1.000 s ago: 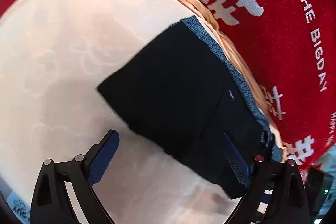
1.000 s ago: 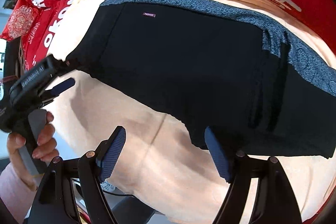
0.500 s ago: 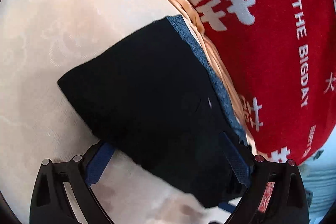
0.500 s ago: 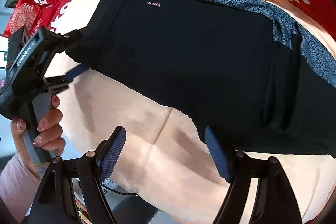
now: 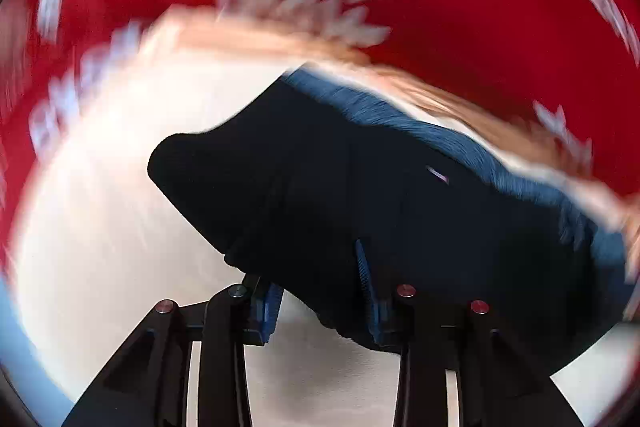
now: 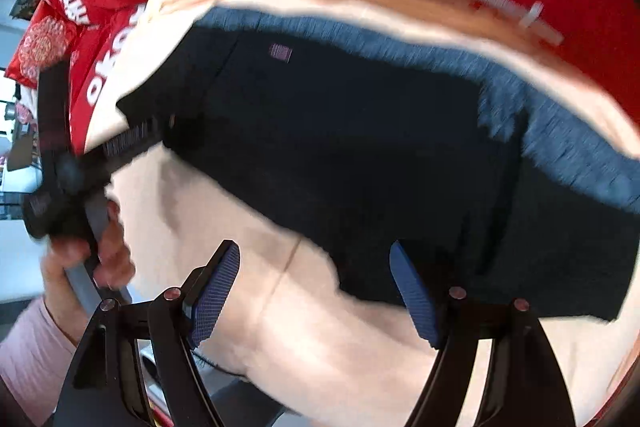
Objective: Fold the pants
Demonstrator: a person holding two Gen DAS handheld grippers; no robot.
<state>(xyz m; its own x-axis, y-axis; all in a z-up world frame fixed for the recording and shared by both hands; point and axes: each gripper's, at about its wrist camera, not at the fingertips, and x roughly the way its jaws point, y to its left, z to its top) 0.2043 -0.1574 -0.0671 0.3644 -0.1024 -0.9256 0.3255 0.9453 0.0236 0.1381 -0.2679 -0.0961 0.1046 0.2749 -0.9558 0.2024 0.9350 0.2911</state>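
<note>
Left gripper [image 5: 320, 287] has its blue-padded fingers pinched onto the near edge of the black fabric pants [image 5: 360, 195] — spread ahead on a peach cloth [image 5: 100, 227] — while the right gripper [image 6: 316, 291] gapes wide, holding nothing.

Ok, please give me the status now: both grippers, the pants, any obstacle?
Left gripper closed on pants edge. Right gripper open, one finger over the cloth, not gripping. Pants lie on peach cloth. No obstacle visible.
</note>
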